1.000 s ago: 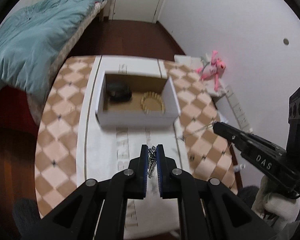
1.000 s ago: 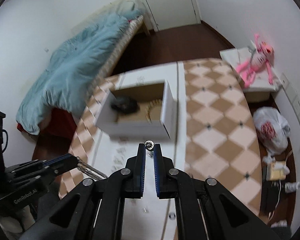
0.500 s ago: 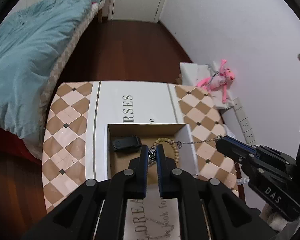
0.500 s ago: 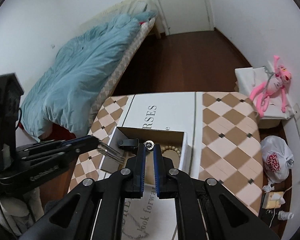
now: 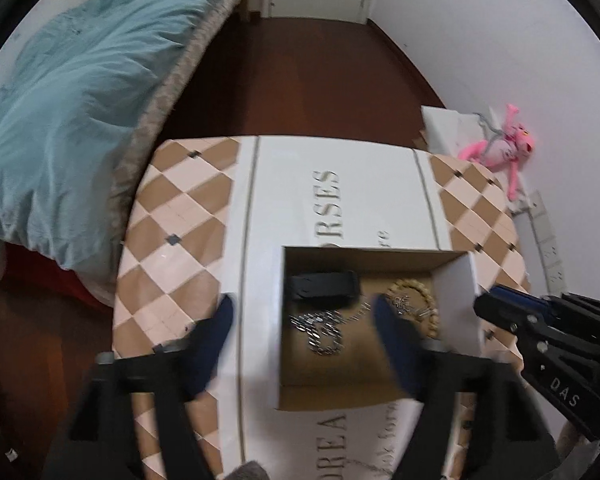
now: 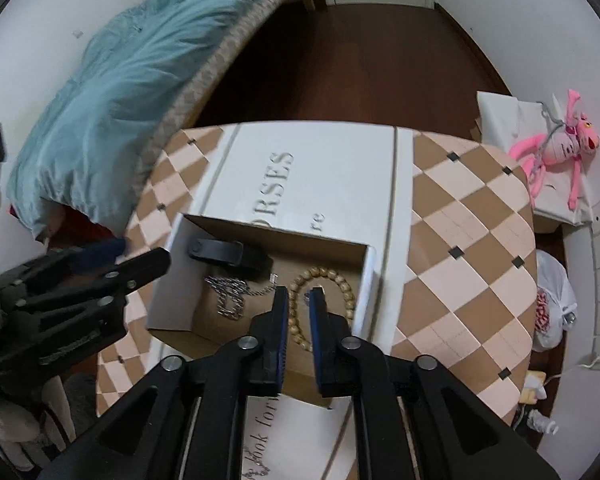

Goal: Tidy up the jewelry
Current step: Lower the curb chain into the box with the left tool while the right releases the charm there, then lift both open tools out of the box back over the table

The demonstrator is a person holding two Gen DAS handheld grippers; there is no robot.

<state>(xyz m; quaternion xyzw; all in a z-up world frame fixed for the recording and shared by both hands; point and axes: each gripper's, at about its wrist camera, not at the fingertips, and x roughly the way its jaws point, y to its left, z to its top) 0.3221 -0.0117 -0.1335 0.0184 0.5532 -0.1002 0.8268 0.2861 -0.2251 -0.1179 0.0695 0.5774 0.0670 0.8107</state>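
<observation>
The left gripper (image 5: 300,320) hangs over the open cardboard box (image 5: 456,292) with its fingers spread wide and nothing between them, one finger over the box's left wall and the other over its floor. That wide spread fits a release: the silver chain (image 5: 324,330) lies in a loose heap on the floor of the box, directly below the gap.

The right gripper (image 6: 300,304) hovers over the near right part of the box, fingers parted by a narrow gap and pinching nothing. One thin end of the chain trails toward its left finger; whether they touch is unclear.

A bead bracelet (image 6: 324,304) lies against the box's right wall and a black strap (image 6: 230,254) along its far wall, so the jewelry is gathered in one container. The box sits at the middle of the checkered tabletop (image 6: 460,248), on a white runner (image 5: 332,184).
</observation>
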